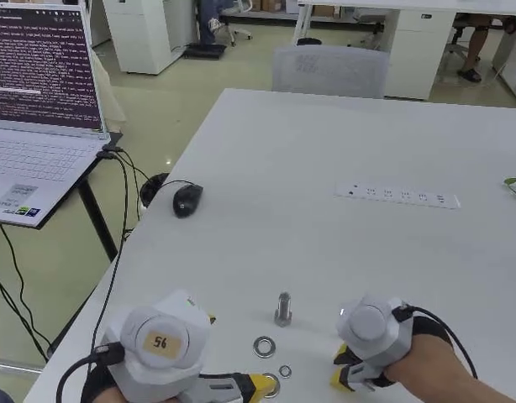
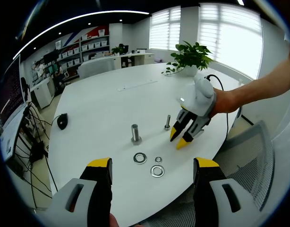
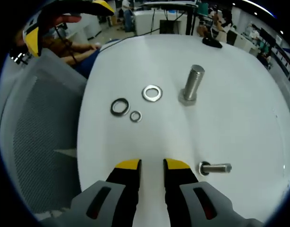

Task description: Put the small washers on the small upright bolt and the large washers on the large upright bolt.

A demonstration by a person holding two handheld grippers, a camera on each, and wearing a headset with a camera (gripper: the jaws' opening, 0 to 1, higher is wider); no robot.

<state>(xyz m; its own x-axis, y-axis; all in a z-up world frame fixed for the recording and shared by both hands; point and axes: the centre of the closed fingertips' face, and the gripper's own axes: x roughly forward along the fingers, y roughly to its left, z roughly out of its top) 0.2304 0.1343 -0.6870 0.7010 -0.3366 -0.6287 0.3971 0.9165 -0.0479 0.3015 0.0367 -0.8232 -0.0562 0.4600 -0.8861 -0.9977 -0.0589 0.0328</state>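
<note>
The white table (image 1: 325,168) carries everything. Seen from the head view, the left gripper (image 2: 153,163) sits at 8 o'clock of the large bolt (image 1: 283,309), its jaws spread wide with nothing in them. The right gripper (image 3: 152,165) sits at 4 o'clock, its jaws a narrow gap apart and empty. The large bolt stands upright and bare. In the left gripper view the small bolt (image 2: 167,122) stands upright at 2 o'clock of the large one, just beside the right gripper's tips. Flat on the table lie a large washer (image 1: 264,346) at 7 o'clock of the large bolt, a second large washer (image 2: 157,170) farther out, and the small washer (image 1: 285,370) at 6 o'clock.
</note>
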